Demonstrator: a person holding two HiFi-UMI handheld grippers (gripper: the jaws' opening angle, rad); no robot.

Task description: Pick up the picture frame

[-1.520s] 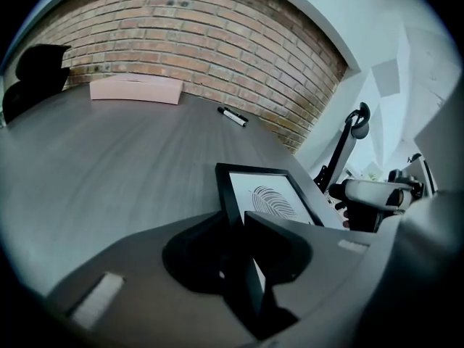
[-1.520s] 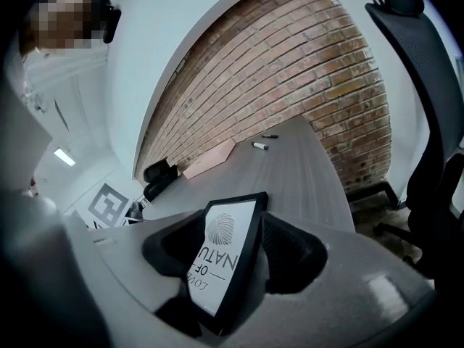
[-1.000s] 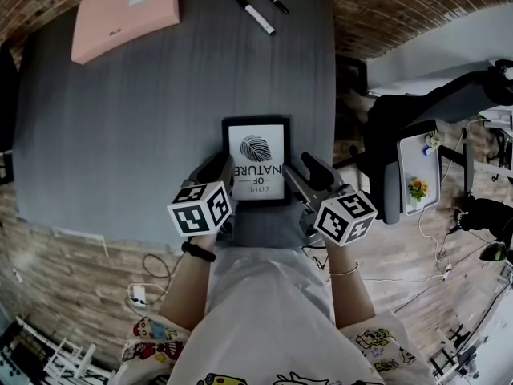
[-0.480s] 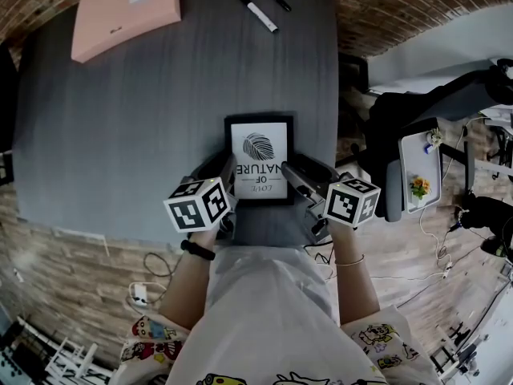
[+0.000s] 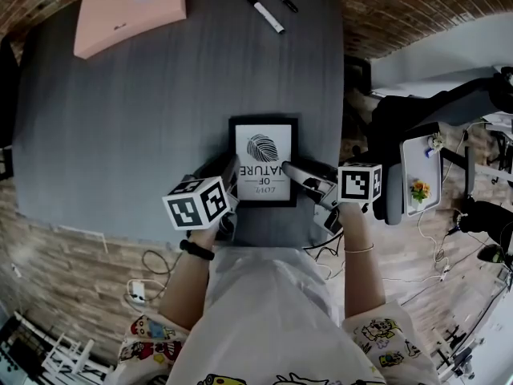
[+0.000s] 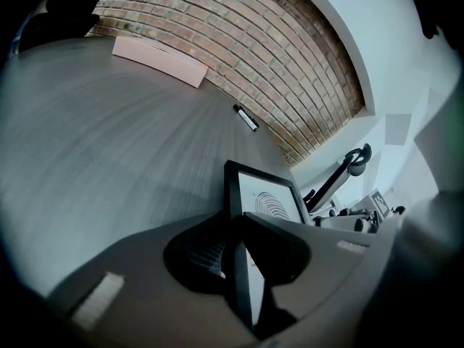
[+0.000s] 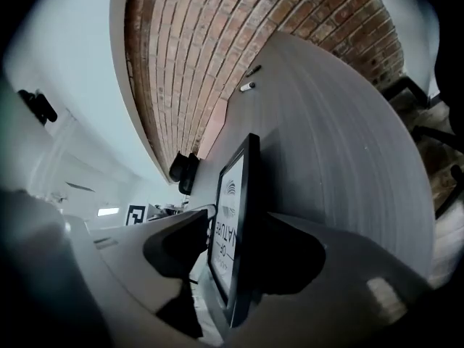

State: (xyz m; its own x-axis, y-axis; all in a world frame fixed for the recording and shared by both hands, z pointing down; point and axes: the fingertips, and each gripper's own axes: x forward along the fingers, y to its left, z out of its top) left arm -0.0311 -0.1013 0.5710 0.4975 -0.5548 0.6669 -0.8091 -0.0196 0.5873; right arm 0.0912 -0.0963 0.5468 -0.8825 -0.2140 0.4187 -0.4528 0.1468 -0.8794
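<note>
One black rectangular picture frame (image 5: pixel 263 160) sits at the near edge of the grey wooden table (image 5: pixel 120 135), bare tabletop beyond; two markers (image 5: pixel 264 14) and one flat pink box (image 5: pixel 128 14) lie at its far edge. The left gripper (image 6: pixel 235 227) clamps the frame. The right gripper (image 7: pixel 239 213), jaws just closing, straddles it loosely.

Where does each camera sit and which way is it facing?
Head view: on the person's head, facing steeply down at the table; forearms, torso, both marker cubes show.
Left gripper view: rides the left gripper, looks along jaws clamped on the picture frame.
Right gripper view: rides the right gripper; jaws, just closing, straddle the frame's other edge.
Shared: all see the frame.
</note>
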